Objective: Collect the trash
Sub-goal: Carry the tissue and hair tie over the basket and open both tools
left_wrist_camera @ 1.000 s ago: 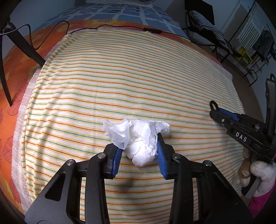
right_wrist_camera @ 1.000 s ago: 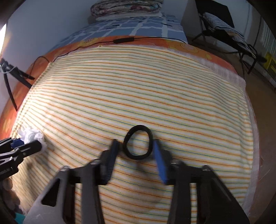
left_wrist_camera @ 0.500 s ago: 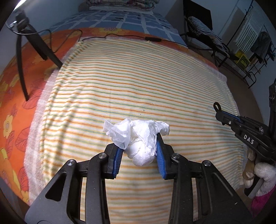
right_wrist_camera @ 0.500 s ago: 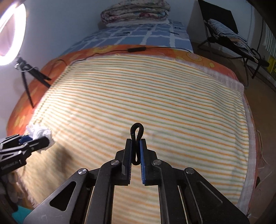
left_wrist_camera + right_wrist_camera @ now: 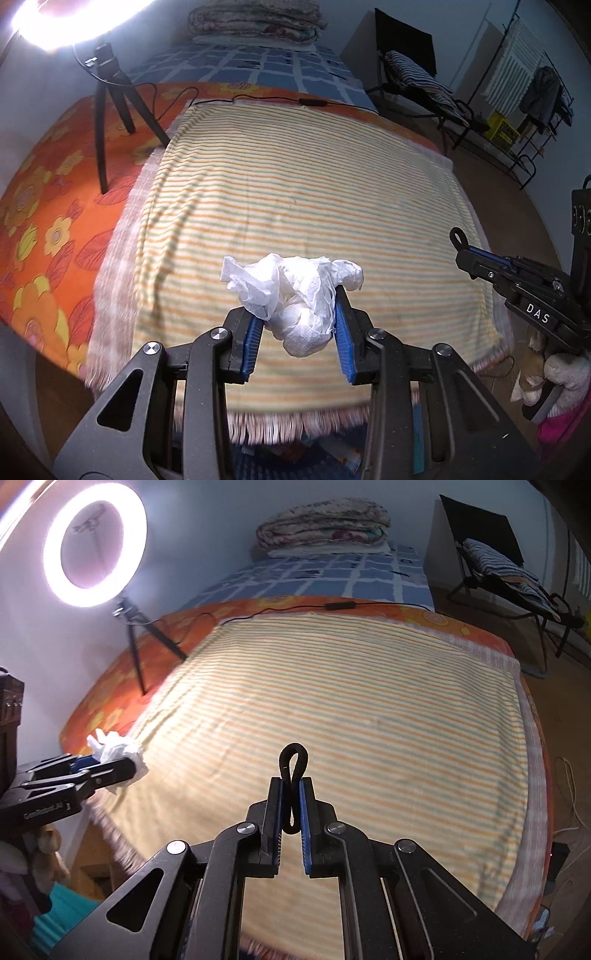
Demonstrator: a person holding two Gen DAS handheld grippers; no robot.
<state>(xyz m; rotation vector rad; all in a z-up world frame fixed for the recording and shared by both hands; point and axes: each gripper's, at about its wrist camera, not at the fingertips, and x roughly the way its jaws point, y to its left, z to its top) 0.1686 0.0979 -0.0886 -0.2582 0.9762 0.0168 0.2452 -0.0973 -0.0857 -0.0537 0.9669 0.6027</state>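
Observation:
A crumpled wad of white tissue point(image 5: 301, 295) hangs above the striped blanket point(image 5: 303, 192), pinched between the blue pads of my left gripper point(image 5: 297, 314). The same wad point(image 5: 114, 751) shows at the left of the right wrist view, held in that gripper point(image 5: 107, 766). My right gripper point(image 5: 291, 794) is shut on a black elastic hair band point(image 5: 293, 771), squeezed into a narrow upright loop that sticks out above the pads. In the left wrist view the right gripper point(image 5: 465, 251) reaches in from the right with the band's loop point(image 5: 458, 234) at its tip. Both grippers are held up off the bed.
A ring light point(image 5: 94, 542) on a black tripod point(image 5: 110, 107) stands on the orange flowered sheet point(image 5: 44, 206) at the left, its cable point(image 5: 266, 99) running across the bed. Folded quilts point(image 5: 321, 526) lie at the far end. A chair point(image 5: 413, 74) and drying rack point(image 5: 524, 92) stand at the right.
My right gripper closed on the black band and lifted it off the blanket. Both grippers rose and pulled back toward the bed's near edge, the tissue still held in the left.

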